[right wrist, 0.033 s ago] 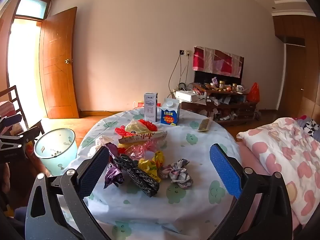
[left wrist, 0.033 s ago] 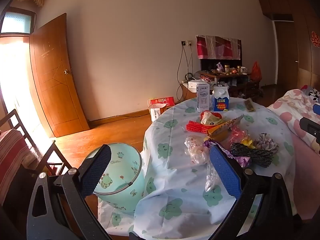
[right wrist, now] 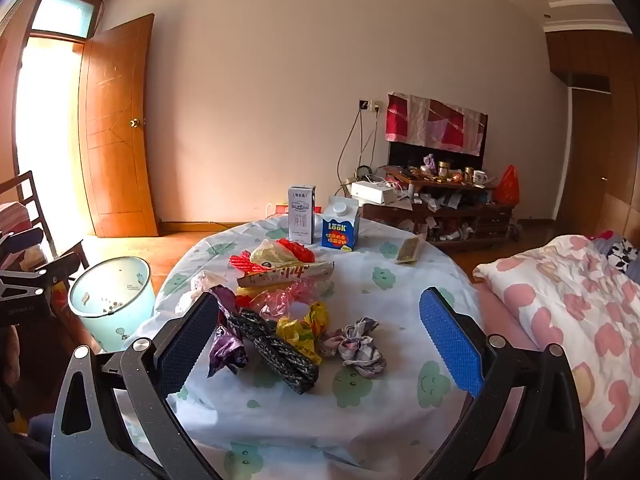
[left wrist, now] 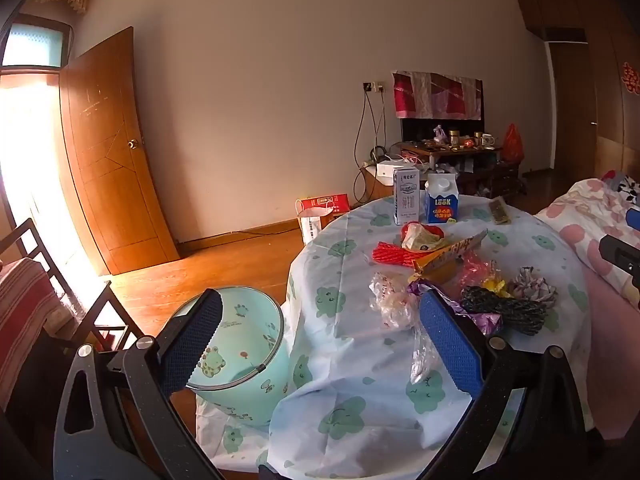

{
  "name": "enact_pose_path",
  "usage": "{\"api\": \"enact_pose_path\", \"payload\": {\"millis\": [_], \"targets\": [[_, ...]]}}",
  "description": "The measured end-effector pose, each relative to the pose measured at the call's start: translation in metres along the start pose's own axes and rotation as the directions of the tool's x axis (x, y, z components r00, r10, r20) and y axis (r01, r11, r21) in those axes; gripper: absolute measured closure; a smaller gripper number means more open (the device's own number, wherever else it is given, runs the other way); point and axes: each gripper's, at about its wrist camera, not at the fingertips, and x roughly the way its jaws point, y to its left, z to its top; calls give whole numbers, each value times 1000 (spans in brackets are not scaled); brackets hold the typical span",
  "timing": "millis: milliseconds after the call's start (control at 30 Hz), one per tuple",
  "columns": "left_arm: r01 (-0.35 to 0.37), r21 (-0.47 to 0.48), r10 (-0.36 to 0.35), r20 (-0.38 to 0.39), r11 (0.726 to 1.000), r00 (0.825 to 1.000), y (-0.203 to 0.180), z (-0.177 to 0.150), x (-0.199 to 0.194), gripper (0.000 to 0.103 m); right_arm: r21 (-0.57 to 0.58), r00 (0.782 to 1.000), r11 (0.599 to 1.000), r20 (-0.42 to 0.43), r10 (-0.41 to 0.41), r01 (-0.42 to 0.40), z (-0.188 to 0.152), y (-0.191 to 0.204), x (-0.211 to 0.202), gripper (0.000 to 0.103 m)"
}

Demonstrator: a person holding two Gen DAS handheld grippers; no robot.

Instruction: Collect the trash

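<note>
A pile of trash lies on the round table [right wrist: 400,300]: a black wrapper [right wrist: 280,354], a purple wrapper [right wrist: 226,344], a yellow wrapper [right wrist: 304,328], crumpled checked paper [right wrist: 360,346], pink plastic [right wrist: 288,294] and a long printed packet [right wrist: 286,272]. Behind them stand a white carton [right wrist: 301,214] and a blue carton [right wrist: 340,224]. My right gripper [right wrist: 320,320] hovers open in front of the pile, holding nothing. My left gripper [left wrist: 320,320] is open and empty over the table's left edge, between the mint-green bin [left wrist: 236,356] and a clear plastic bag [left wrist: 392,300].
The bin [right wrist: 112,300] stands on the wooden floor left of the table, with small bits inside. A dark chair [left wrist: 60,280] is further left. A bed with a pink-patterned quilt [right wrist: 560,300] runs along the right. A cluttered low cabinet [right wrist: 440,208] stands against the far wall.
</note>
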Motion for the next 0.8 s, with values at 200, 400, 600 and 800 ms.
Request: {"api": "enact_pose_path", "payload": {"millis": [200, 400, 600, 800], "targets": [[-2, -13, 2, 1, 1000, 1000, 7, 5, 1, 6, -3, 1000, 1000, 5, -7, 7, 0, 0, -2, 5], [-8, -10, 8, 12, 1000, 1000, 5, 3, -1, 6, 0, 1000, 1000, 3, -9, 9, 1, -1, 4, 5], [-20, -19, 20, 20, 1000, 1000, 7, 3, -1, 6, 3, 1000, 1000, 9, -8, 8, 0, -4, -1, 5], [-25, -17, 26, 23, 1000, 999, 8, 4, -3, 6, 4, 1000, 1000, 7, -7, 7, -2, -5, 0, 5]]}}
